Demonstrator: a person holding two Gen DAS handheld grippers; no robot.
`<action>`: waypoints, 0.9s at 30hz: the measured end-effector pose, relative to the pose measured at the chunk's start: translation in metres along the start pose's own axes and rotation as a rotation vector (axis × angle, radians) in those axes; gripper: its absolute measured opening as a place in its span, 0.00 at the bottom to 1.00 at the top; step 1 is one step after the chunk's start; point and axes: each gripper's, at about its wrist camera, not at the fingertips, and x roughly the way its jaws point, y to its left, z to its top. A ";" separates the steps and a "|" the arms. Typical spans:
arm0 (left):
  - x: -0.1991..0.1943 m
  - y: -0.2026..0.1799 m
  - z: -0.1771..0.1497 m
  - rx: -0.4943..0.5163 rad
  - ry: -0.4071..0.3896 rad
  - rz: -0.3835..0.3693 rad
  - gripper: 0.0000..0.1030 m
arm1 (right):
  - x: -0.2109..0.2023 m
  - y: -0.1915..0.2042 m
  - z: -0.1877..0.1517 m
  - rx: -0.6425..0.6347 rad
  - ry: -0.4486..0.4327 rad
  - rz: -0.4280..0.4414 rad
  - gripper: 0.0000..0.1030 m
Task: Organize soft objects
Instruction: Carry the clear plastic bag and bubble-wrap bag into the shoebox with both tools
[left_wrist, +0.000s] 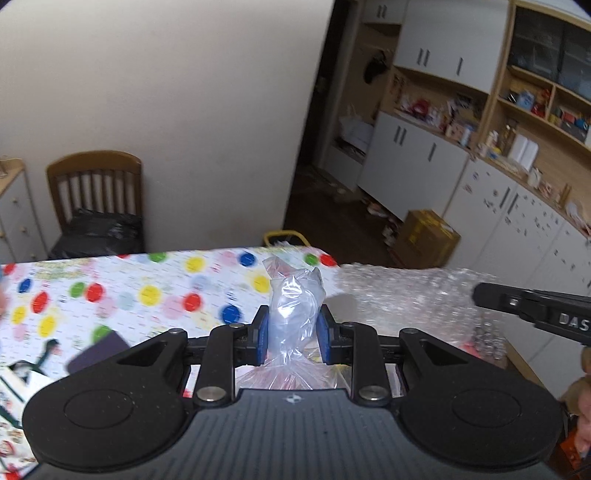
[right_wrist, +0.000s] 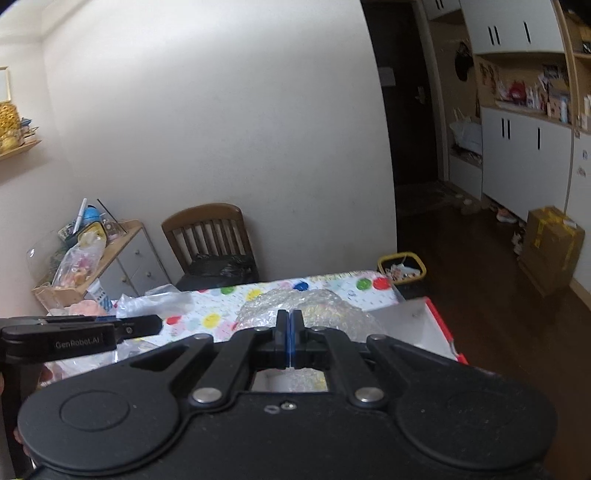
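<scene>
Left wrist view: the left gripper (left_wrist: 292, 338) has its blue-padded fingers (left_wrist: 263, 338) closed narrowly on a bunched clear plastic bag (left_wrist: 293, 308), pinching it at the middle so a crumpled tuft rises above the fingers and the rest fans out below them toward the camera. Beyond lies the desk (left_wrist: 122, 291), covered in a cloth of coloured dots, and to the right a sheet of bubble wrap (left_wrist: 402, 295) stretches toward the right gripper (left_wrist: 480, 295), seen side-on; whether it grips the sheet cannot be told from here. In the right wrist view, the right gripper (right_wrist: 290, 334) has its fingers (right_wrist: 282, 332) pressed together with only a thin pale sliver between the pads, and the bubble wrap (right_wrist: 314, 306) mounds just ahead of and below the tips. A wooden chair (right_wrist: 210, 236) stands against the wall
</scene>
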 end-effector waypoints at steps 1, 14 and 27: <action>0.007 -0.008 -0.001 0.007 0.009 -0.004 0.25 | 0.003 -0.006 -0.002 0.004 0.003 -0.004 0.00; 0.098 -0.075 -0.024 0.071 0.097 0.012 0.25 | 0.050 -0.080 -0.021 0.065 0.076 -0.038 0.00; 0.164 -0.087 -0.046 0.113 0.196 0.082 0.25 | 0.090 -0.109 -0.044 0.081 0.194 -0.033 0.00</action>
